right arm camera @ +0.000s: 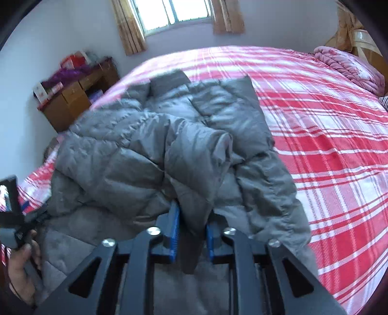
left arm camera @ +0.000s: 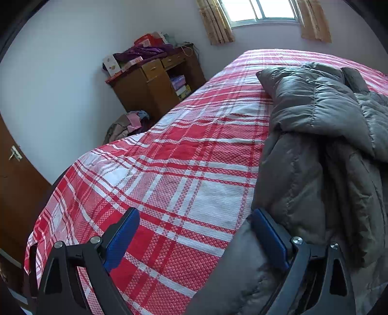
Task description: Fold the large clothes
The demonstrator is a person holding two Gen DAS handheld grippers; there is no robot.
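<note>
A grey quilted down jacket [left arm camera: 322, 135] lies bunched on a bed with a red and white plaid cover [left arm camera: 189, 169]. My left gripper [left arm camera: 194, 218] is open and empty above the cover, its right blue finger [left arm camera: 269, 237] against the jacket's left edge. In the right wrist view the jacket [right arm camera: 150, 145] fills the middle. My right gripper [right arm camera: 192, 223] is shut on a fold of the jacket and holds it up above the bed [right arm camera: 327, 135]. The left gripper's body shows at the left edge of that view [right arm camera: 12, 213], held by a hand.
A wooden cabinet [left arm camera: 155, 80] piled with clothes and boxes stands against the far wall left of the bed. A heap of clothes [left arm camera: 128, 126] lies on the floor beside it. A pink folded quilt [right arm camera: 351, 67] lies at the bed's far right. A window [left arm camera: 259, 9] is behind.
</note>
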